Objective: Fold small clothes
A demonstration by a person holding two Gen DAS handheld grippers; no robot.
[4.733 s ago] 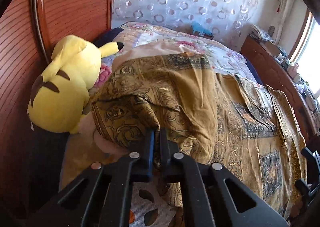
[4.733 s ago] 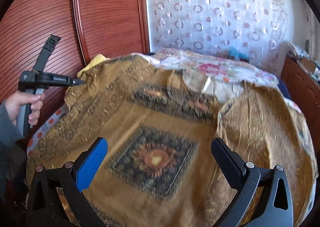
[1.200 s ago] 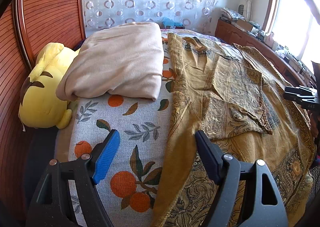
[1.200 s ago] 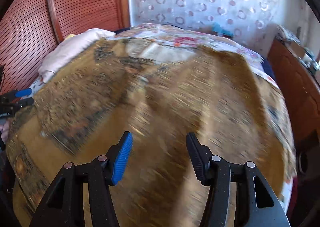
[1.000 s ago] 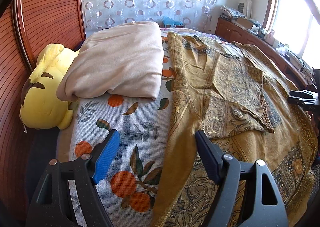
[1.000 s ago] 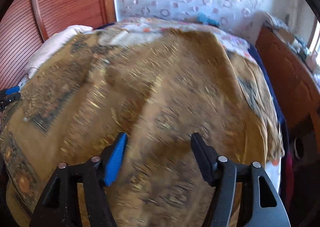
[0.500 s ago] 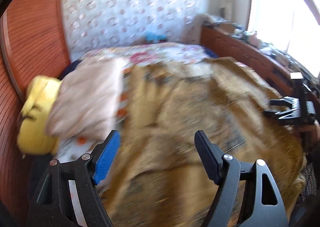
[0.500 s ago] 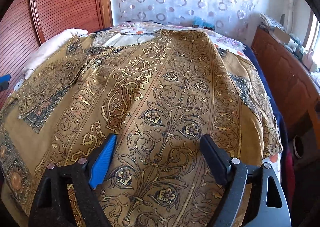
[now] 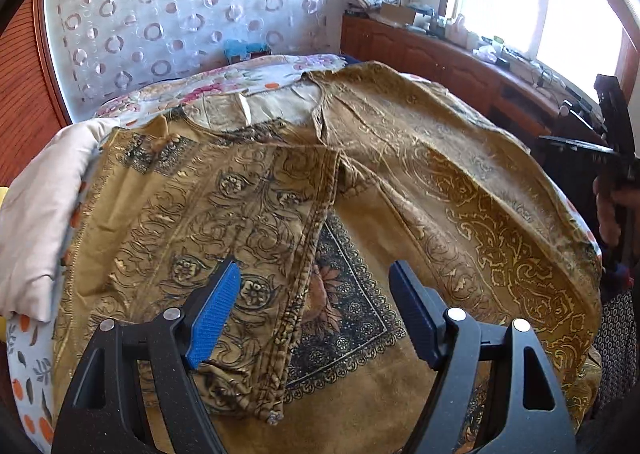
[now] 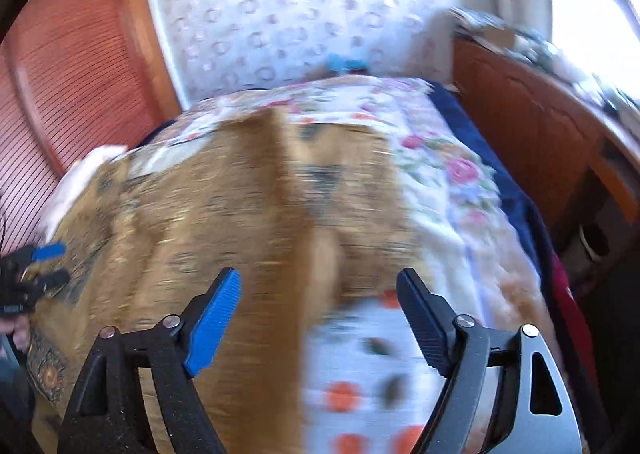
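The golden patterned garment (image 9: pixel 400 182) lies spread across the bed (image 9: pixel 256 72), its left side already turned in over the middle, so that a folded panel (image 9: pixel 208 222) covers the left half and its edge runs down toward the near end. The right half lies flat and unfolded, reaching toward the bed's right side. The left gripper (image 9: pixel 312 310) hovers over the near middle of the cloth with its jaws wide apart, holding nothing. The right gripper (image 10: pixel 318 314) is also empty, jaws apart, above the garment's right border where the fruit-print sheet (image 10: pixel 360 386) shows; that view is blurred, so the cloth edge cannot be traced exactly.

The step in hand appears to be the second lengthwise fold. The next move likely calls for each gripper to pinch the right edge, near and far, and carry it leftward over the folded panel, keeping the cloth taut to avoid creases. A pale folded blanket (image 9: pixel 36 214) sits at the far left.
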